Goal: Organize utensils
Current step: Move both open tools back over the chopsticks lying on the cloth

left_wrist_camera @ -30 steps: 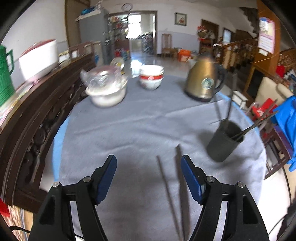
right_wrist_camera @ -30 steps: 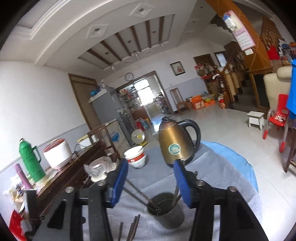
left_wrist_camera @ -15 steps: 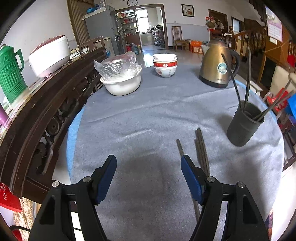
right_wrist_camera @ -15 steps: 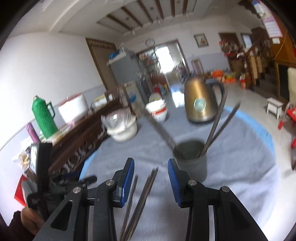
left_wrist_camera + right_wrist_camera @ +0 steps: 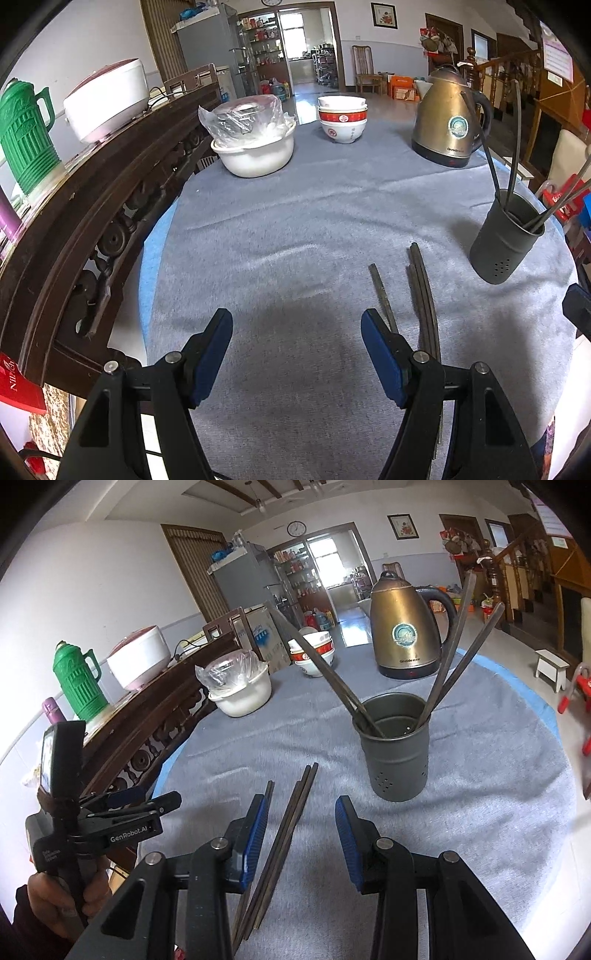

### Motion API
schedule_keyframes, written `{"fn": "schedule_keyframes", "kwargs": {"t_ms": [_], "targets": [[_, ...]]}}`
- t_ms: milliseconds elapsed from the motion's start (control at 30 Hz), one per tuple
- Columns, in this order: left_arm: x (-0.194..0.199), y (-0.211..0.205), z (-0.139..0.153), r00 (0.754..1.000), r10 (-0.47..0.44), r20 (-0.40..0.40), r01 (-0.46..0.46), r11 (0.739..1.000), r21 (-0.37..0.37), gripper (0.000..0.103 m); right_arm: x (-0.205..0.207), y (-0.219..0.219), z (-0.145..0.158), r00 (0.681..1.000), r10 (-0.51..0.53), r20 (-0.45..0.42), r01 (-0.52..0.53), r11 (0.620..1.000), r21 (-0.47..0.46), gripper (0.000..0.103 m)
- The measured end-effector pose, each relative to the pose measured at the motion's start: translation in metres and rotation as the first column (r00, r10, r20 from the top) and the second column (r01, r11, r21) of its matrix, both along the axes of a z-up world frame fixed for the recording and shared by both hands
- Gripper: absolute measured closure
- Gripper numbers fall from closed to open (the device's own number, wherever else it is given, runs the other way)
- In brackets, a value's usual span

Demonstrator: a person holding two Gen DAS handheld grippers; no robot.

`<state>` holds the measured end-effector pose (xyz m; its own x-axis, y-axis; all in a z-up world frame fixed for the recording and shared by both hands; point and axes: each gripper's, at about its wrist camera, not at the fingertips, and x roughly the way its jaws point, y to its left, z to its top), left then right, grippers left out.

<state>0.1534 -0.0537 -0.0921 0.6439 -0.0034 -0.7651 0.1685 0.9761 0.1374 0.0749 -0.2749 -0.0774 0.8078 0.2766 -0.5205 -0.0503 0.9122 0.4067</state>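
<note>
The loose chopsticks (image 5: 284, 834) lie on the grey cloth (image 5: 480, 812); their near ends are hidden beneath the right gripper (image 5: 301, 834). Its jaws stand apart, clamping nothing, with the chopsticks between and below them. The left gripper (image 5: 297, 354) is open and empty; the chopsticks lie at 2 o'clock. The holder (image 5: 393, 746) stands at 1 o'clock, chopsticks inside.

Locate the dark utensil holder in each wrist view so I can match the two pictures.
Left wrist: the utensil holder stands at the right edge, beyond the loose chopsticks on the grey cloth.
Right wrist: the utensil holder stands just right of centre, beyond the open right gripper.
Shared landmark: the brass kettle, behind the holder in both.
</note>
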Motion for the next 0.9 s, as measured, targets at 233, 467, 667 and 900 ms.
{"fn": "schedule_keyframes", "kwargs": {"t_ms": [233, 467, 667, 900], "targets": [[0.002, 0.0, -0.004, 1.0, -0.002, -0.009, 0.002, 1.0, -0.009, 0.03, 0.006, 0.006, -0.006, 1.0, 0.011, -0.026, -0.011, 1.0, -0.01, 0.061], [0.006, 0.0, -0.008, 1.0, -0.003, -0.019, 0.003, 1.0, -0.018, 0.03, 0.014, 0.011, -0.015, 0.998, 0.012, -0.063, -0.012, 1.0, -0.009, 0.061], [0.009, 0.002, -0.011, 1.0, -0.003, -0.026, 0.003, 1.0, -0.027, 0.03, 0.02, 0.014, -0.021, 0.996, 0.013, -0.091, -0.015, 1.0, -0.012, 0.061], [0.01, 0.005, -0.014, 0.999, -0.002, -0.037, 0.001, 0.999, -0.037, 0.03, 0.026, 0.019, -0.029, 0.992, 0.021, -0.124, -0.022, 1.0, -0.012, 0.061]]}}
